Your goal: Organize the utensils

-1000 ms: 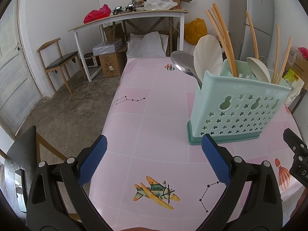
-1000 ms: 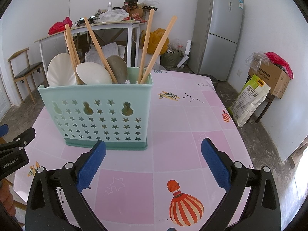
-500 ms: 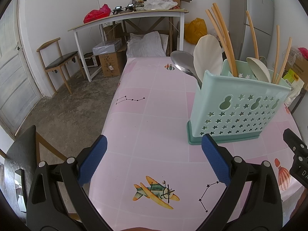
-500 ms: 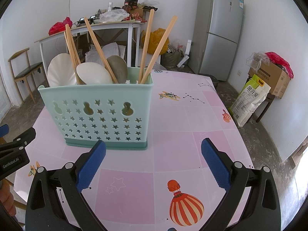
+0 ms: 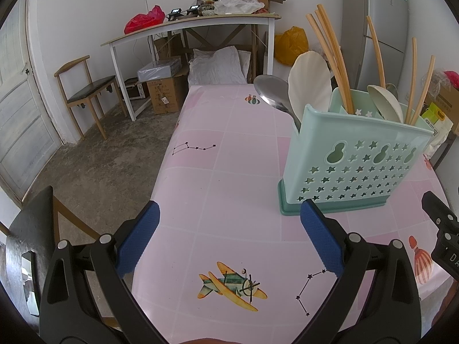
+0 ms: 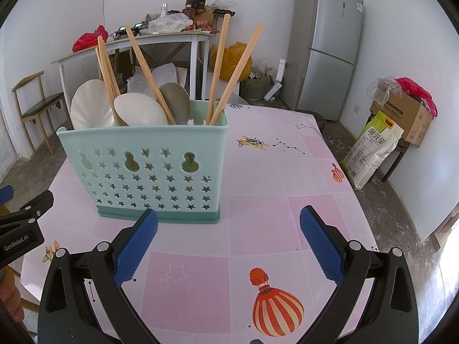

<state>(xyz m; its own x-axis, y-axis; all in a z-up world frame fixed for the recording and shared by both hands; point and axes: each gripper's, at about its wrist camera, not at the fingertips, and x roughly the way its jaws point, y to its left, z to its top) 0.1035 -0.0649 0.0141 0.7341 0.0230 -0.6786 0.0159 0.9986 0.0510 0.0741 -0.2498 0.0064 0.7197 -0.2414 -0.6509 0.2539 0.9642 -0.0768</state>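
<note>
A mint-green utensil holder (image 5: 352,163) with star cut-outs stands upright on the pink table (image 5: 229,172); it also shows in the right wrist view (image 6: 149,169). It holds several wooden chopsticks (image 6: 143,68), white spoons (image 6: 140,111) and a metal spoon (image 5: 272,91). My left gripper (image 5: 229,229) is open and empty, hovering over the table to the holder's left. My right gripper (image 6: 229,235) is open and empty, in front of the holder's right side. Each gripper shows at the edge of the other's view.
A chair back (image 5: 31,229) sits at the table's near left edge. Beyond the table are a white desk (image 5: 186,28) with clutter, a wooden chair (image 5: 83,91), boxes (image 5: 166,91), a fridge (image 6: 327,46) and a rice bag (image 6: 373,149).
</note>
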